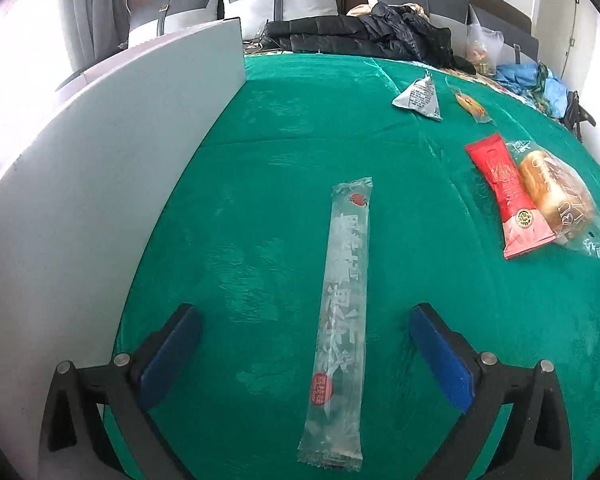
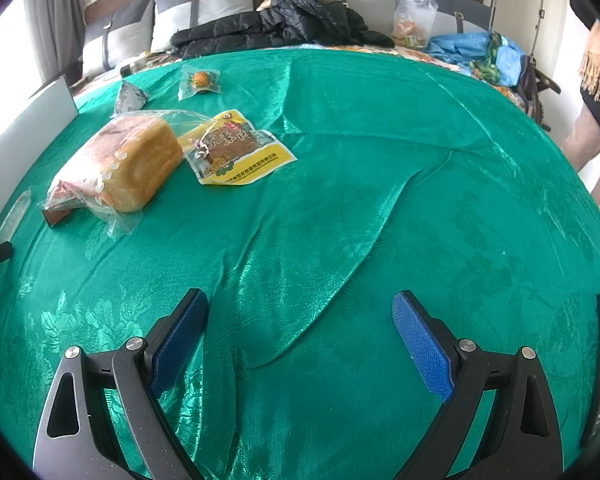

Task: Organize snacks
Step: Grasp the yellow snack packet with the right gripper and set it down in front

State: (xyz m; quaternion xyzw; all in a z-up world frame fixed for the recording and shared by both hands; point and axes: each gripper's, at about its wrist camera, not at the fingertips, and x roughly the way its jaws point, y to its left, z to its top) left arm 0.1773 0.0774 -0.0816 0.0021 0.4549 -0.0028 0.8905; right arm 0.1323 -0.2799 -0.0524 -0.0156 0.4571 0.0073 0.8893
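Note:
My left gripper [image 1: 304, 320] is open, its blue pads on either side of a long clear snack stick packet [image 1: 342, 304] that lies on the green cloth [image 1: 280, 160]. To the right lie a red packet [image 1: 504, 194] and a bagged bread loaf [image 1: 556, 196], with a grey triangular packet [image 1: 418, 98] and a small orange snack [image 1: 470, 104] farther back. My right gripper [image 2: 300, 320] is open and empty over bare green cloth [image 2: 380, 160]. In its view the bread loaf [image 2: 128, 164], a yellow packet [image 2: 236, 148], the triangular packet [image 2: 128, 96] and the small snack [image 2: 200, 80] lie at upper left.
A white board [image 1: 100, 160] stands along the cloth's left side; it also shows in the right wrist view [image 2: 24, 124]. Black jackets [image 2: 280, 24], a plastic bag [image 2: 414, 20], blue cloth [image 2: 472, 52] and pillows lie behind. A person's legs [image 2: 584, 136] stand at right.

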